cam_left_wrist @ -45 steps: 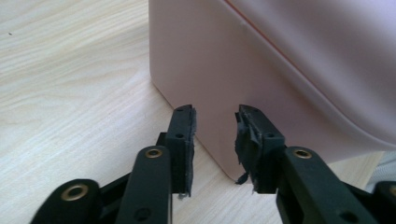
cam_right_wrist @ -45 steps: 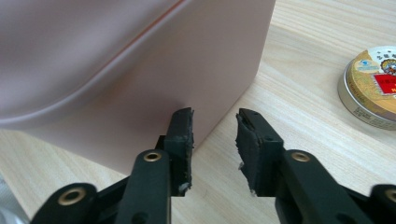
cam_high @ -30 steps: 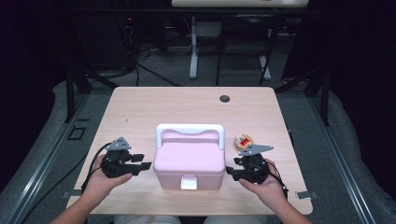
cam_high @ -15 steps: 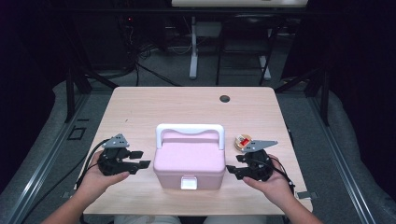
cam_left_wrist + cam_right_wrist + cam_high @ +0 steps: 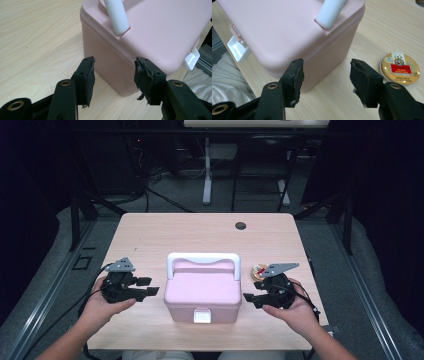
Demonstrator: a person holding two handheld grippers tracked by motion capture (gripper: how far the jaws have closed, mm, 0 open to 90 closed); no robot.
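Observation:
A pink box with a white handle and a white front latch stands shut near the table's front edge. My left gripper hovers open at the box's left side, and the pink wall lies just beyond its jaws. My right gripper is open at the box's right side; its jaws have just been opening, with nothing between them. A round gold tin with a red label lies on the table right of the box, behind the right gripper.
The light wooden table has a dark round hole near its far edge. Dark floor, cables and metal stands surround the table. The person's lap shows below the front edge.
Both grippers have risen a little beside the box. The box and the tin have not moved.

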